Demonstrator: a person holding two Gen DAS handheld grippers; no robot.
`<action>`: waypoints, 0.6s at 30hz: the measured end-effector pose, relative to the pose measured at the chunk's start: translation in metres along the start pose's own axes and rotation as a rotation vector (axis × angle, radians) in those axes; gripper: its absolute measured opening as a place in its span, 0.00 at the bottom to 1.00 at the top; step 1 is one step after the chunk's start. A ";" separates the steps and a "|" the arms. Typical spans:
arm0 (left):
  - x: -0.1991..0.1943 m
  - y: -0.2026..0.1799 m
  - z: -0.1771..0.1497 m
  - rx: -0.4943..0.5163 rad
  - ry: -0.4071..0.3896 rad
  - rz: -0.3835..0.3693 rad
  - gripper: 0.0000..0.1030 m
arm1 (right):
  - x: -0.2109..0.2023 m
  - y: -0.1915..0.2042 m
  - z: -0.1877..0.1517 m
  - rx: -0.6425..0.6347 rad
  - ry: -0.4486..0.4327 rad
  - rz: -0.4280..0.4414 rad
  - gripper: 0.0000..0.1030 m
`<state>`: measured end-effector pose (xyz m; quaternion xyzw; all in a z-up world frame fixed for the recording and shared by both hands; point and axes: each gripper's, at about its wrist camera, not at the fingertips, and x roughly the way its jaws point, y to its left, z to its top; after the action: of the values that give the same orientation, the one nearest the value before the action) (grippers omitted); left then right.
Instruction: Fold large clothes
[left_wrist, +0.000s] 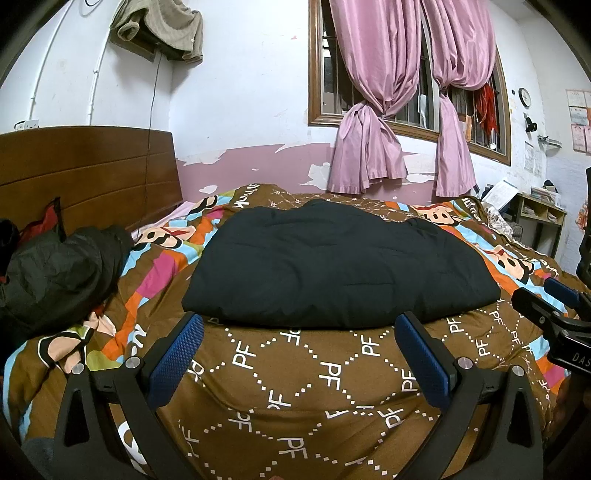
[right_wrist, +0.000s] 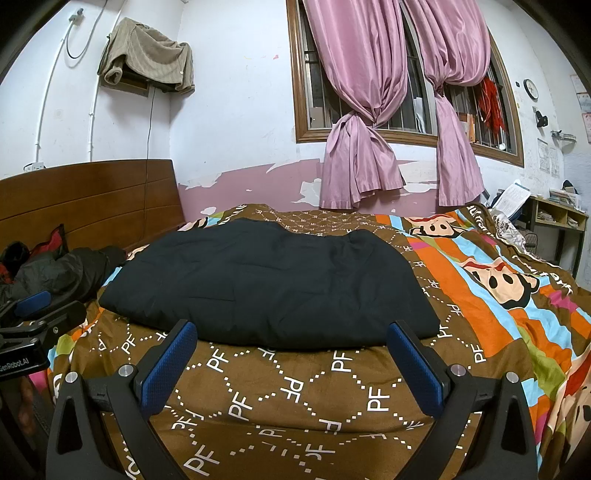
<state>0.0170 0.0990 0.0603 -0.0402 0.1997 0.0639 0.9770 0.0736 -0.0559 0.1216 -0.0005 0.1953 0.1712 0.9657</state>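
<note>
A large black padded garment (left_wrist: 332, 266) lies folded flat in a neat block on the brown patterned bedspread (left_wrist: 295, 387); it also shows in the right wrist view (right_wrist: 266, 280). My left gripper (left_wrist: 299, 325) is open and empty, its blue pads just short of the garment's near edge. My right gripper (right_wrist: 291, 332) is open and empty, also just short of that edge. The right gripper shows at the right edge of the left wrist view (left_wrist: 554, 306), and the left gripper at the left edge of the right wrist view (right_wrist: 40, 310).
A crumpled dark jacket (left_wrist: 55, 273) lies at the left by the wooden headboard (left_wrist: 85, 173). Pink curtains (left_wrist: 384, 110) hang at the window behind the bed. A small shelf (left_wrist: 543, 218) stands at the far right.
</note>
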 end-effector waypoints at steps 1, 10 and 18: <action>0.000 0.000 0.000 0.000 0.000 0.000 0.98 | 0.000 0.000 0.000 0.000 0.000 0.000 1.00; 0.000 -0.001 0.000 0.004 -0.001 0.001 0.98 | 0.000 0.001 0.000 0.000 0.001 -0.001 1.00; 0.000 0.000 0.000 0.006 -0.001 0.000 0.98 | 0.000 0.000 0.001 0.000 0.002 0.000 1.00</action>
<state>0.0171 0.0993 0.0604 -0.0372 0.1993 0.0632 0.9772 0.0738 -0.0556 0.1223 -0.0007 0.1961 0.1712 0.9655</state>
